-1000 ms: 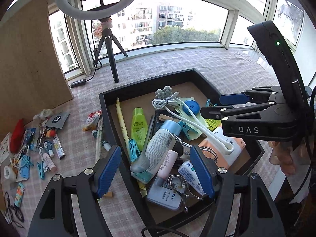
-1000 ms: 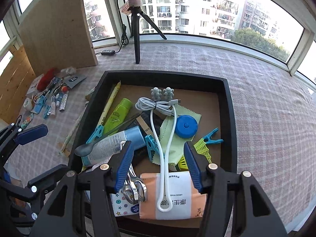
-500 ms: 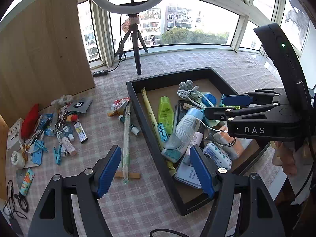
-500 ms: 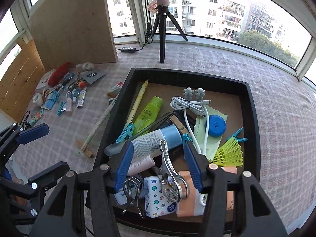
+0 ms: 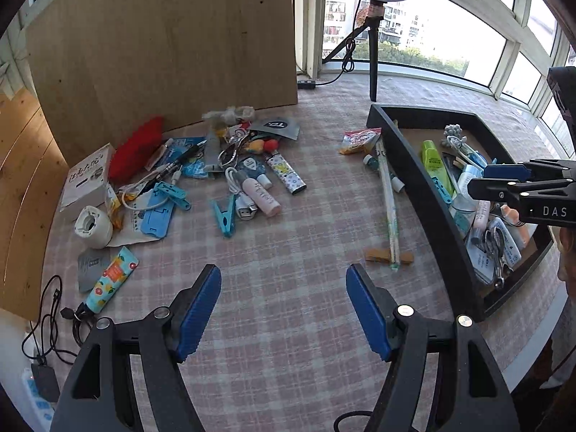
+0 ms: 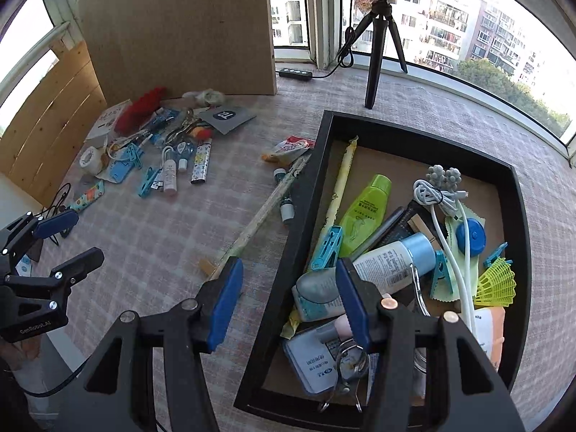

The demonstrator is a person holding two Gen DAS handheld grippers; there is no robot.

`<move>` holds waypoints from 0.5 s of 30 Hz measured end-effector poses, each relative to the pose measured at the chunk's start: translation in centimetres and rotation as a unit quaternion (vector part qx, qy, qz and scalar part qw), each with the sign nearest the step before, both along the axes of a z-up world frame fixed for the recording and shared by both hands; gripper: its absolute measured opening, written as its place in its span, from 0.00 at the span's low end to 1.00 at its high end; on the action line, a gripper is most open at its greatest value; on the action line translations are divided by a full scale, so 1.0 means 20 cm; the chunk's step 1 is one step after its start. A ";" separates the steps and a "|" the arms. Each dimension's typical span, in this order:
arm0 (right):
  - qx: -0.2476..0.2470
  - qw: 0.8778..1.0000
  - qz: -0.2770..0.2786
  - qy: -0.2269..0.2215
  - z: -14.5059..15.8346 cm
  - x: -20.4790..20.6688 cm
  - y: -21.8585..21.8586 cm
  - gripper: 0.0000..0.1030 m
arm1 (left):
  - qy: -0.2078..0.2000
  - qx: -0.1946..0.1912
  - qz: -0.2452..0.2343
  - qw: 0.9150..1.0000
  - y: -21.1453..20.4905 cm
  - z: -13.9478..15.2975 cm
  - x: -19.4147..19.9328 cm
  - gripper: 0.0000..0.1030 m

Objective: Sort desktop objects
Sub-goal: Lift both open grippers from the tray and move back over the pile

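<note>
My left gripper point(image 5: 284, 306) hangs open over bare checked cloth with nothing between its pads. Ahead of it lies a loose pile: a blue clothes peg point(image 5: 225, 212), a small pink-white bottle point(image 5: 261, 196), a patterned lighter point(image 5: 286, 174), a tape roll point(image 5: 93, 221) and a fruit-print tube point(image 5: 109, 280). The black tray point(image 6: 306, 198) on the right holds a green bottle point(image 6: 365, 212), a blue-capped tube point(image 6: 381, 266), a white cable and a blue tape measure point(image 6: 471, 235). My right gripper point(image 6: 289, 295) is open and empty above the tray's left wall.
A long paper-wrapped stick point(image 5: 388, 208) and a snack packet point(image 5: 360, 140) lie just left of the tray. A wooden board point(image 5: 162, 46) stands behind the pile. A ring-light tripod point(image 5: 372, 61) and power strip point(image 5: 306, 84) are at the back. Black cables point(image 5: 46, 324) trail at the left edge.
Both grippers have swung left, away from the tray's middle. The left one now faces the loose pile over the cloth; the right one has come to the tray's left wall. Jaws unchanged.
</note>
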State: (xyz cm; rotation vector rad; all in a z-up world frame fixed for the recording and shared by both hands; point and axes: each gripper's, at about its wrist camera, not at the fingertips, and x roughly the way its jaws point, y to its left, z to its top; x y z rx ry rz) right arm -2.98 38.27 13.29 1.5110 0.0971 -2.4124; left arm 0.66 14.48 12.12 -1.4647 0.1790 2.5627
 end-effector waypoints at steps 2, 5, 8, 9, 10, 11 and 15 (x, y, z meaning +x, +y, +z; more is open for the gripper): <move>-0.001 1.000 0.001 -0.003 -0.01 -0.01 -0.06 0.51 | -0.008 -0.005 0.013 1.000 -0.13 -0.04 -0.01 0.67; -0.004 1.000 -0.001 -0.009 -0.03 -0.03 -0.14 0.51 | -0.018 -0.013 0.028 0.999 -0.32 -0.09 -0.02 0.68; -0.014 1.000 -0.009 -0.020 -0.07 -0.06 -0.20 0.51 | -0.027 -0.018 0.043 0.999 -0.48 -0.13 -0.03 0.68; -0.018 0.999 -0.012 -0.023 -0.08 -0.07 -0.22 0.51 | -0.030 -0.016 0.050 0.998 -0.53 -0.14 -0.03 0.68; -0.020 0.999 -0.015 -0.026 -0.09 -0.08 -0.24 0.51 | -0.033 -0.011 0.056 0.998 -0.57 -0.15 -0.04 0.68; -0.021 0.999 -0.017 -0.027 -0.10 -0.08 -0.26 0.51 | -0.035 -0.005 0.061 0.998 -0.61 -0.16 -0.05 0.68; -0.020 0.999 -0.019 -0.031 -0.15 -0.14 -0.36 0.51 | -0.036 0.013 0.071 0.997 -0.68 -0.18 -0.09 0.68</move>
